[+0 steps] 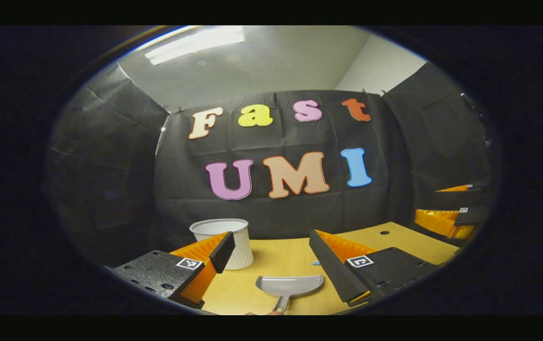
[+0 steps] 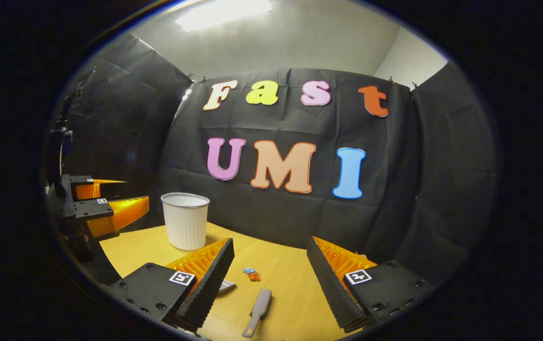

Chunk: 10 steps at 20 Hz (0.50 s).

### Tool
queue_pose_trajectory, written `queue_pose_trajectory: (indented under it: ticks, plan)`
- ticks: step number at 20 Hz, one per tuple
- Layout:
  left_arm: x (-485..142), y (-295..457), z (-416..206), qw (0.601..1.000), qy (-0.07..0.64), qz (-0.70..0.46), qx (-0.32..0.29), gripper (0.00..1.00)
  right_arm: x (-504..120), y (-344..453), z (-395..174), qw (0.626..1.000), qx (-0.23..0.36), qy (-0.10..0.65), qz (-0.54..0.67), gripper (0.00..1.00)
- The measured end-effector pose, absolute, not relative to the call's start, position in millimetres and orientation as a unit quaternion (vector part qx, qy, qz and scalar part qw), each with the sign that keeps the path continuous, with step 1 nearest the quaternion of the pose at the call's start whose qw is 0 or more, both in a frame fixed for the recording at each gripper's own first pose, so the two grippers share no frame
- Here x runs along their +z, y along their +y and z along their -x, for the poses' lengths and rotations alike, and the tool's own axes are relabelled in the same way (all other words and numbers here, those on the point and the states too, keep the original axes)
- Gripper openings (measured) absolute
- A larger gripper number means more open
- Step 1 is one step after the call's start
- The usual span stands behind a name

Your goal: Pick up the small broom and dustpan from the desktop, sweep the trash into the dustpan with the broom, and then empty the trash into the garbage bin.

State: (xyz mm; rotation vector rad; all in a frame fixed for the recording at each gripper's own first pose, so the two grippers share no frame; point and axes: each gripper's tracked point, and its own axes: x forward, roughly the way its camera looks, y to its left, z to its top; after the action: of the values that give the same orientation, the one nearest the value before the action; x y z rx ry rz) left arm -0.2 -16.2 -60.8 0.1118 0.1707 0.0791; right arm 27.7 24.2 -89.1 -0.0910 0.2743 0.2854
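While both grippers hang above the wooden desktop [image 2: 290,270], each has its jaws spread wide with nothing between the fingers. The left gripper [image 1: 271,251] is seen from its own camera over the near edge of the desk, and it shows again at the left margin of the right gripper view; the right gripper [image 2: 266,265] shows likewise at the right margin of the left gripper view, well apart from the first.

Counted out: one white ribbed garbage bin [image 2: 185,220], one grey dustpan [image 1: 289,286], one small grey broom [image 2: 258,311], and one little cluster of trash [image 2: 252,274] in blue and red-orange scraps.

In the left gripper view the dustpan lies flat on the desktop between and below the open fingers, its handle pointing toward the camera. The bin stands upright toward the back left of the desk, near the black cloth wall.

In the right gripper view the broom lies flat on the desktop between the fingers, handle toward the camera, with the trash just beyond it and not touching it. Bare wood lies open between trash and bin, and the desk's back edge meets the cloth wall.
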Motion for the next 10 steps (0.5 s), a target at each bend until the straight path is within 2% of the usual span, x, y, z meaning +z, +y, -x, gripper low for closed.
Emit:
queue_pose_trajectory:
  ticks: [1, 8, 9, 10]
  plan:
    - [-75.0, -14.5, -1.4, 0.993, 0.102, -0.054, 0.036, 0.94, -99.8, 29.0, -31.1, 0.976, 0.147, 0.151, 0.050, 0.99]
    - [-202.9, -8.7, 4.3, 0.962, 0.271, -0.022, 0.006, 0.95, -200.2, 42.2, -41.6, 0.942, 0.144, 0.295, 0.069, 0.99]
    - [-219.4, -8.0, 7.6, 0.956, 0.293, -0.020, 0.002, 1.00, -217.0, 42.3, -41.7, 0.934, 0.142, 0.320, 0.072, 0.99]
    - [-233.2, -7.0, 12.2, 0.949, 0.315, -0.019, 0.001, 0.95, -232.9, 43.8, -41.6, 0.926, 0.141, 0.343, 0.074, 1.00]
